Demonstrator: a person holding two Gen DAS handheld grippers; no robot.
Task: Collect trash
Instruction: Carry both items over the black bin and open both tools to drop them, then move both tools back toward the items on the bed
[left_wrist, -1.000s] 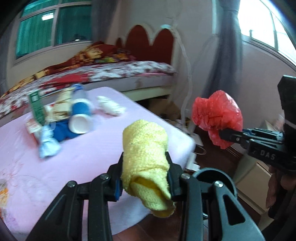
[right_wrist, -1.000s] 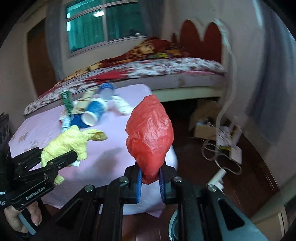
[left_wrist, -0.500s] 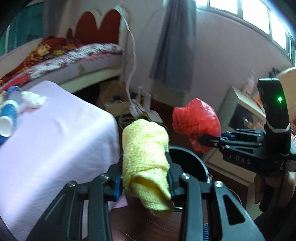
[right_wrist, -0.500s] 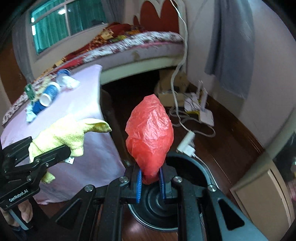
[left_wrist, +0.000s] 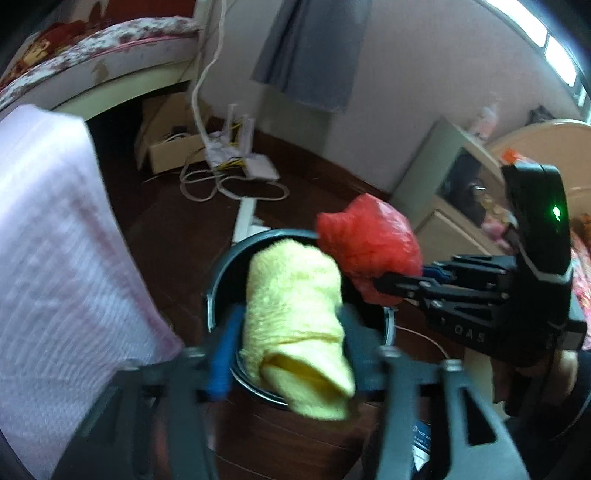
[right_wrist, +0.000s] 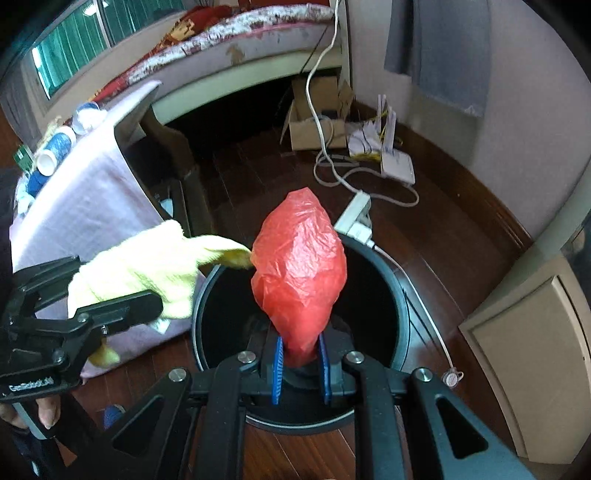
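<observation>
My left gripper (left_wrist: 291, 328) is shut on a rolled yellow cloth (left_wrist: 295, 317) and holds it over the open black trash bin (left_wrist: 236, 258) on the floor. It also shows in the right wrist view (right_wrist: 122, 306) with the yellow cloth (right_wrist: 147, 269) at the bin's left rim. My right gripper (right_wrist: 300, 354) is shut on a crumpled red plastic bag (right_wrist: 301, 273) above the black bin (right_wrist: 369, 266). In the left wrist view the red bag (left_wrist: 369, 243) sits just right of the cloth, held by the right gripper (left_wrist: 388, 280).
A table with a pink cloth (right_wrist: 85, 199) stands left of the bin, with blue cups and other trash (right_wrist: 51, 155) on its far end. A cardboard box (right_wrist: 317, 122), cables, a router and a power strip (right_wrist: 354, 221) lie on the wooden floor. A beige cabinet (right_wrist: 532, 339) stands right.
Both grippers swung away from the table and lowered toward the bin. The cloth and red bag now hang over its opening, still held.
</observation>
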